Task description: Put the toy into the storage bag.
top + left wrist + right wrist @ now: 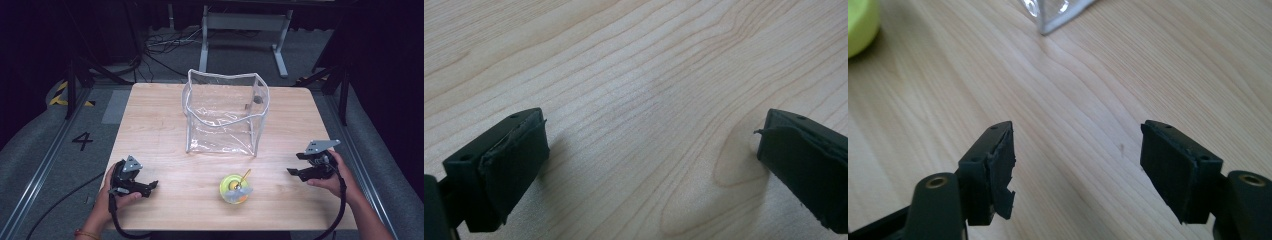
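A person's hands come in at the near edge of the table (165, 125), each holding a gripper. The left gripper (148, 187) sits low over the near left part of the table, its jaws pointing toward the middle. In the left gripper view its jaws stand wide apart with nothing between them, only bare wood grain below. The right gripper (298, 165) hovers near the right edge, a little farther from the person than the left one, jaws also pointing inward. In the right gripper view the jaws are spread apart and hold nothing; one pad (1002, 172) looks torn at its edge.

Between the two grippers, near the front middle of the table, lies a small yellow-green toy (235, 189) with a clear part and a thin yellowish stick poking up from it. It lies well apart from both grippers. Its green edge shows at the top left corner of the right gripper view.

Farther back, at the middle of the table, stands a clear plastic bag (225, 112) with white edging, upright and open at the top. Its near corner shows at the top of the right gripper view.
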A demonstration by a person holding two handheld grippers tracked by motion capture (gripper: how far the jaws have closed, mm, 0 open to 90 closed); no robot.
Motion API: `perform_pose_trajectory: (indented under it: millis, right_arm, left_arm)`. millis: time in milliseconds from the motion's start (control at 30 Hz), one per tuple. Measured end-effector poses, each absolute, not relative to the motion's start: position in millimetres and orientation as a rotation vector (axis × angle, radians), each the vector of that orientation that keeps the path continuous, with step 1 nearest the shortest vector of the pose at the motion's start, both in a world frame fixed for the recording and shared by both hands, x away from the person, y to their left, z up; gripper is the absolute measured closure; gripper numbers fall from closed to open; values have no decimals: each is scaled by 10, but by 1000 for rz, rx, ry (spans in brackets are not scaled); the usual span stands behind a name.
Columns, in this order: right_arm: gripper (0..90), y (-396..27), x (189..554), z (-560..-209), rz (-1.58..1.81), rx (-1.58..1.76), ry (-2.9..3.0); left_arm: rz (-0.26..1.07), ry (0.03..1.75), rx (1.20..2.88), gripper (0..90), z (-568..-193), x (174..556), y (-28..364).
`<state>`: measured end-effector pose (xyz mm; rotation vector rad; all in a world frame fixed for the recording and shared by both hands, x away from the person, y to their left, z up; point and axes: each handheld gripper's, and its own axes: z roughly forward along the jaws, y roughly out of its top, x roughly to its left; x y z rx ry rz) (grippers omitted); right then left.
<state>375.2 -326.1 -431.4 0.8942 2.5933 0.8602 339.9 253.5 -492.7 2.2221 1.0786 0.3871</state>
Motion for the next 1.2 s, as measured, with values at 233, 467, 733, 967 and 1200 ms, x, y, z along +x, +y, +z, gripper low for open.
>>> perform_pose_trajectory:
  millis: [233, 467, 733, 967, 1200]
  right_arm:
    - [310, -3026, 3718, -4146, 839, 800, 2670]
    - [319, -2745, 3661, -3861, 820, 672, 2702]
    - [344, -2508, 3645, -3695, 772, 568, 2710]
    - [345, -2362, 3618, -3594, 762, 506, 2735]
    - [363, -2228, 3637, -3535, 738, 457, 2781]
  left_arm:
    - [387, 1079, 2222, 4, -4927, 3399, 2535]
    - [387, 1079, 2222, 4, -4927, 3399, 2535]
    - [388, 1079, 2221, 4, -4927, 3398, 2535]
    - [388, 1079, 2221, 4, -4927, 3398, 2535]
    - [388, 1079, 2221, 4, -4927, 3398, 2535]
